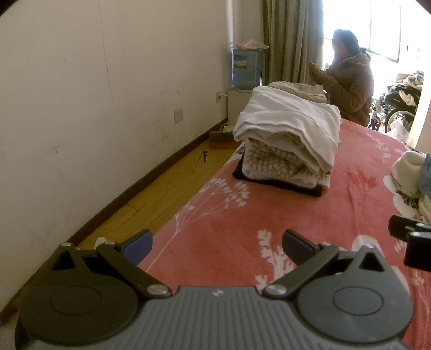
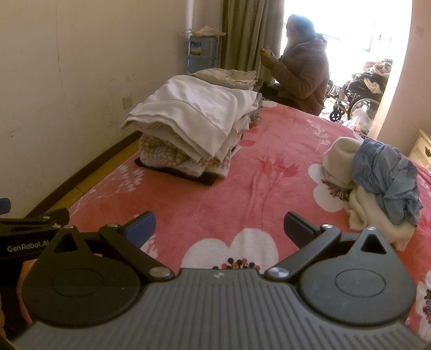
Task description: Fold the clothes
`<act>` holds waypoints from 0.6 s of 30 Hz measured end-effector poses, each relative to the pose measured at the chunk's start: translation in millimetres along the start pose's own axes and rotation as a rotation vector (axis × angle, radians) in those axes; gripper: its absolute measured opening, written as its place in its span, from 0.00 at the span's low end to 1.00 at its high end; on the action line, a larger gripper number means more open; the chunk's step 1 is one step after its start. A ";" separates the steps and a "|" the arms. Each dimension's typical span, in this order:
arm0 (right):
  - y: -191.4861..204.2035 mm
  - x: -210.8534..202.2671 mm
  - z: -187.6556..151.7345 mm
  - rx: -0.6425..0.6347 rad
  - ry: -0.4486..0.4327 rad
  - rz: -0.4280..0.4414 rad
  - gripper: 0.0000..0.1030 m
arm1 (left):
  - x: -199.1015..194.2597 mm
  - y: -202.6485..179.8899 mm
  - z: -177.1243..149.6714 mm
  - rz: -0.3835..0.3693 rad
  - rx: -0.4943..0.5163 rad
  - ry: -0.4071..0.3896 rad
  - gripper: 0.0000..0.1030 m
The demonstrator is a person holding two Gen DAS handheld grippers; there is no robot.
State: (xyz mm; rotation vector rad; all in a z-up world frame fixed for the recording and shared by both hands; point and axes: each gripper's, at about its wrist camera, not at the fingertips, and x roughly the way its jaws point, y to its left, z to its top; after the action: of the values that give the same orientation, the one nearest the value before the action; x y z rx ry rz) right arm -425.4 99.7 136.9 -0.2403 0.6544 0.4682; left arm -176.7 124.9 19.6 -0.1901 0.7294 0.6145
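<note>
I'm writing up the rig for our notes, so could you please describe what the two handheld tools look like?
Both match. The left tool and right tool each have a grey ribbed body, two round black discs, black linkage bars with silver pivot screws, and fingers faced with blue pads. White "GenRobot.AI" lettering marks the left one's black side, seen in the right wrist view. No cables or sleeves show.

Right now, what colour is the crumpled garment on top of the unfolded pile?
Blue-grey; the crumpled garment shows best in the right wrist view.

Daylight floods from the window [image 1: 382, 24] ahead of me, blown out white. Wall [image 1: 80, 80] evenly lit. Fisheye bends edges; corners vignette dark.
</note>
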 end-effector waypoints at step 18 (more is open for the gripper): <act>2.4 0.1 -0.9 0.000 0.000 0.003 0.99 | -0.2 -1.4 -3.0 0.005 0.000 0.007 1.00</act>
State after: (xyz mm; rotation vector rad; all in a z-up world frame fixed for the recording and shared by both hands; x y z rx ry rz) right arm -427.0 101.5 135.9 -0.2394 0.6545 0.4715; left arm -177.7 122.6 17.4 -0.1906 0.7363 0.6185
